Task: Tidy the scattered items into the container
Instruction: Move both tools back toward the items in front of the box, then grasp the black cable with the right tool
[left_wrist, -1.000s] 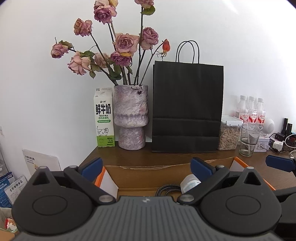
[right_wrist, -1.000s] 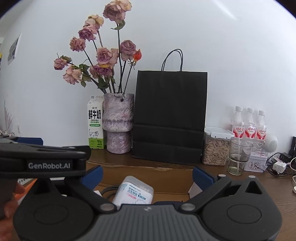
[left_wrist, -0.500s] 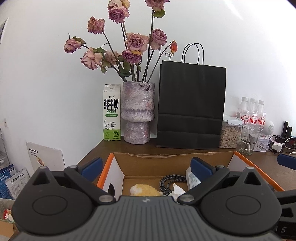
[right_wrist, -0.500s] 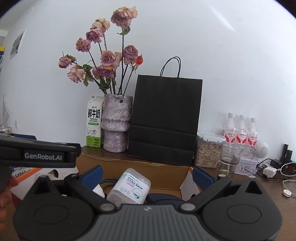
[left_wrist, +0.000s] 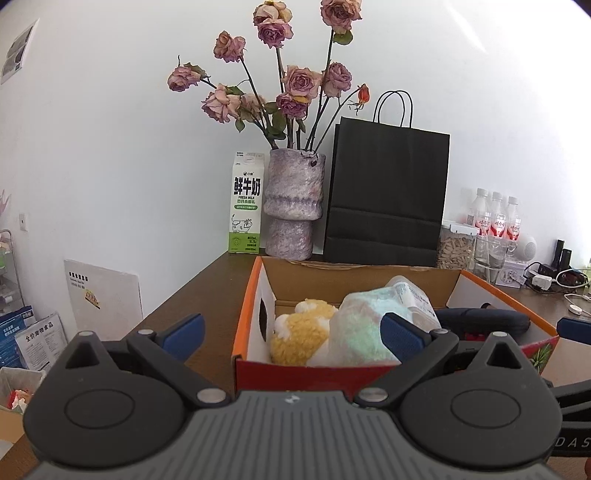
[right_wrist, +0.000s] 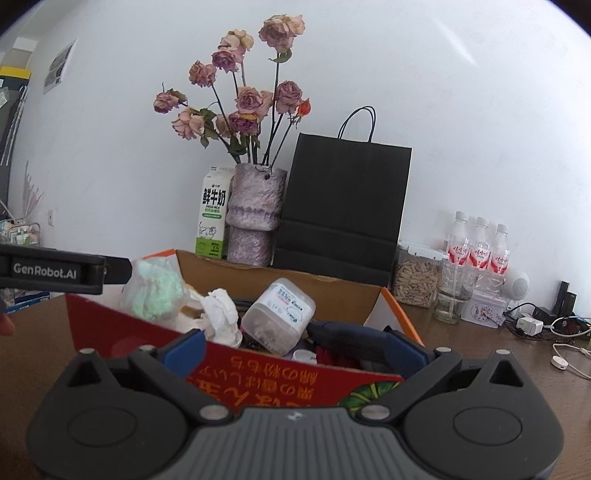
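A red and orange cardboard box (left_wrist: 255, 317) (right_wrist: 280, 373) stands on the brown table. In it lie a yellow plush (left_wrist: 299, 332), a pale green fluffy item (left_wrist: 364, 325) (right_wrist: 157, 293), a clear plastic jar with a white label (right_wrist: 280, 314), crumpled white paper (right_wrist: 219, 314) and a dark blue case (left_wrist: 480, 323) (right_wrist: 351, 338). My left gripper (left_wrist: 291, 334) is open and empty in front of the box's left near corner. My right gripper (right_wrist: 295, 349) is open and empty at the box's near wall. The left gripper's body (right_wrist: 51, 269) shows at the left of the right wrist view.
Behind the box stand a milk carton (left_wrist: 246, 203), a vase of dried roses (left_wrist: 293, 206), a black paper bag (left_wrist: 386, 195), a jar of seeds (right_wrist: 415, 277), a glass (right_wrist: 452, 295) and three bottles (right_wrist: 478, 247). Chargers and cables (right_wrist: 546, 325) lie at the right.
Both grippers have pulled back and up from inside the box. The whole box and its contents now show in front of them. Both stay open.
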